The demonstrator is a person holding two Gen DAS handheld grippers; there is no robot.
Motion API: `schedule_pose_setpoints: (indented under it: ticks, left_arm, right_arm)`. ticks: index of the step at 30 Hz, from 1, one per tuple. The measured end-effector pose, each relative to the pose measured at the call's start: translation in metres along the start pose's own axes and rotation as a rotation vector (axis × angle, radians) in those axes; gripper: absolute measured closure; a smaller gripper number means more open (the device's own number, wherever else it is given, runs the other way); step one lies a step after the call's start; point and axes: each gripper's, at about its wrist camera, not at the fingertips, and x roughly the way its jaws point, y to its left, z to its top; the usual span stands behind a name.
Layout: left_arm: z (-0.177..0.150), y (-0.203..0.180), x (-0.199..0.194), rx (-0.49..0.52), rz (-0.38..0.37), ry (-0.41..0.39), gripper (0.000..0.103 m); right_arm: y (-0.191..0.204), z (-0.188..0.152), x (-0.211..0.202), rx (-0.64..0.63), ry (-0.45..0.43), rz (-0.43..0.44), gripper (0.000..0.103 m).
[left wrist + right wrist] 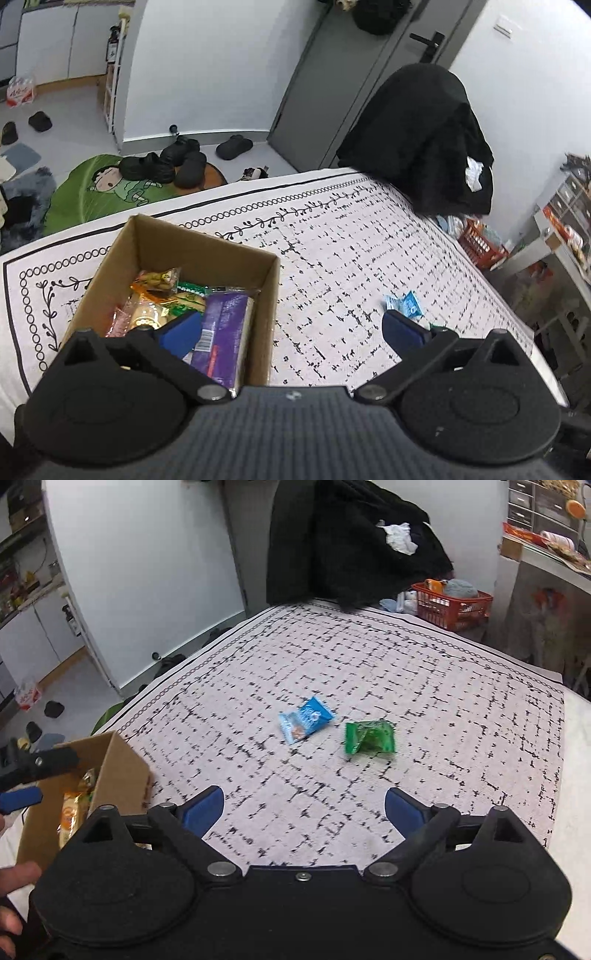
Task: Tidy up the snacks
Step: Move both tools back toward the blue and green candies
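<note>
- Step in hand, as judged: mid-sort; cardboard box (173, 258) already holds several snacks, two packets not yet collected
- Box contents seen from left wrist view: purple packet (225, 332), orange wrapper (157, 282), green-and-white wrapper (190, 290), others partly hidden by the gripper
- Box stands at the near left corner of the table (461, 738), on its black-and-white patterned cloth
- Remaining items: blue packet (304, 720) and green packet (369, 736), side by side near the middle of the table, apart from each other, well clear of the box
- Left gripper (291, 328): jaws wide, nothing between them; one blue pad over the box, the other over the cloth; tilted down
- Right gripper (304, 810): jaws wide, empty; pitched down at the cloth, both packets ahead of it, not touching either
- Fingers (16, 877) of a hand show at the left edge of the right wrist view, beside the box
- Next move, as judged: right gripper goes forward and down onto one flat packet, likely blue as it lies more central; thin foil calls for pads low on the cloth and a pinch across the packet, then a carry left to the box
- Risk: packet sliding on the cloth as the jaws close
</note>
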Motion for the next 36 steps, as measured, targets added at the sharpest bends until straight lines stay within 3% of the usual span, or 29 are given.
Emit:
schedule_pose_setpoints:
  ticks: [6,18,27,32,36]
  left_arm:
    - [-0.004,-0.014,0.003,0.047,-0.003,0.01,0.0]
    - [-0.011,-0.058,0.019,0.166,-0.045,0.044,0.0]
    - [-0.017,-0.086,0.051,0.168,-0.03,0.059,0.002]
    - [-0.012,-0.098,0.072,0.18,-0.024,0.062,0.003]
    - [-0.008,-0.101,0.089,0.164,-0.005,0.069,0.006]
  right_arm:
    - [-0.026,-0.009,0.007,0.124,-0.002,0.052,0.008]
    - [-0.068,-0.02,0.037,0.344,0.013,0.039,0.009]
    - [-0.077,-0.017,0.066,0.357,0.001,0.093,0.025]
    - [-0.083,-0.013,0.085,0.398,0.007,0.147,0.047]
    - [-0.086,-0.004,0.1,0.431,-0.027,0.172,0.052]
